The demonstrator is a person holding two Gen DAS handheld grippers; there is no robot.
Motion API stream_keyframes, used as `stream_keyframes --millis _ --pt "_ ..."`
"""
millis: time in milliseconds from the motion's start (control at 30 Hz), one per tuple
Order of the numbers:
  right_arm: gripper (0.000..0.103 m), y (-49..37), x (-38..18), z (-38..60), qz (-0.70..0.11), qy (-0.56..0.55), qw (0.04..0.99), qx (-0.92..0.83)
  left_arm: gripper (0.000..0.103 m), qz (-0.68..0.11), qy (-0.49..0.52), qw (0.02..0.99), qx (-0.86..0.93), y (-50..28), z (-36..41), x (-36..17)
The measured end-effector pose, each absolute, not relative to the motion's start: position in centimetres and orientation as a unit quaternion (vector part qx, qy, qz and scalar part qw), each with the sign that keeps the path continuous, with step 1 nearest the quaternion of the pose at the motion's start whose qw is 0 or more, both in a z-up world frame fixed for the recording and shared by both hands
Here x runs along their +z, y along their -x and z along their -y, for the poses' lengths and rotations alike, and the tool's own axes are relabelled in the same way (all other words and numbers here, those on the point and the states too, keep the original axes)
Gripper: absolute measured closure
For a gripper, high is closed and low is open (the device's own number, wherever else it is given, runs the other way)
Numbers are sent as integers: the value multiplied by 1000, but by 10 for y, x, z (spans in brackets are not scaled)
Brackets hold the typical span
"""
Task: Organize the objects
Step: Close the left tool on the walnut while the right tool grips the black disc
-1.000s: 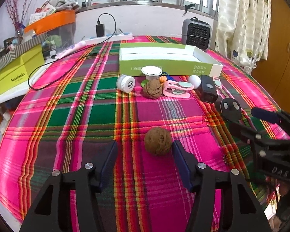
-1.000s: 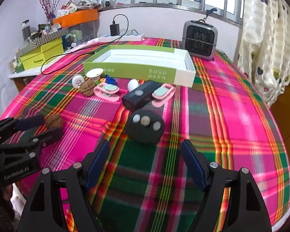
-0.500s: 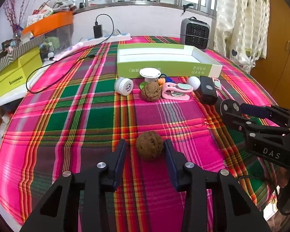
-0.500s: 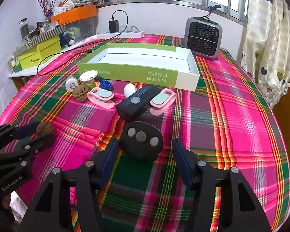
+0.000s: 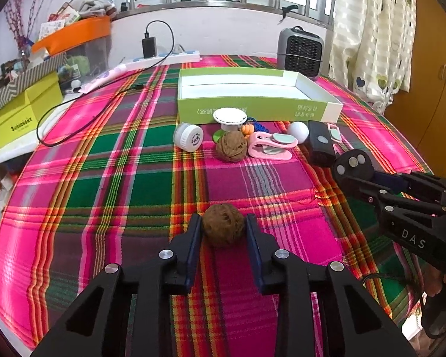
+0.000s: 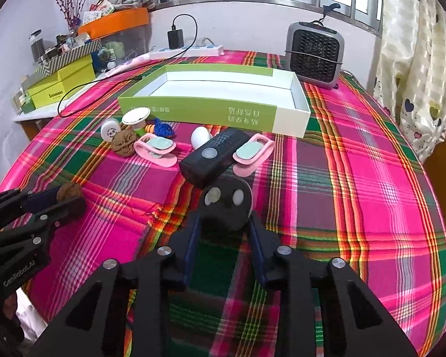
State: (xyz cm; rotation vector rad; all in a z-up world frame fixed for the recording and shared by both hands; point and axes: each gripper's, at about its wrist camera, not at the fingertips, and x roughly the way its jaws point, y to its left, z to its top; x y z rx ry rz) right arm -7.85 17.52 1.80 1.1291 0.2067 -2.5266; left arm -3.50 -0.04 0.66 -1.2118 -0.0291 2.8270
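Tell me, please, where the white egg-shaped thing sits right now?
In the right wrist view the egg lies mid-table, just left of the black box, before the green tray.

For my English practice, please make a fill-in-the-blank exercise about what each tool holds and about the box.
1. The left tool is closed on a brown ____.
2. The right tool grips a round ____ disc.
3. The green and white box is ____ inside.
4. The grey heater stands ____ the box.

Missing words: walnut; black; empty; behind

Both wrist cameras look steeply down across the plaid table, sharing the green box.
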Motion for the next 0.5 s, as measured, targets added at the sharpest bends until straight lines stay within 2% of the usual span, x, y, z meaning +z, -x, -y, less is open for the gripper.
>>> stream_keyframes --millis 500 --pt "72 97 19 -184 8 -418 193 -888 76 11 398 33 917 46 -1 7"
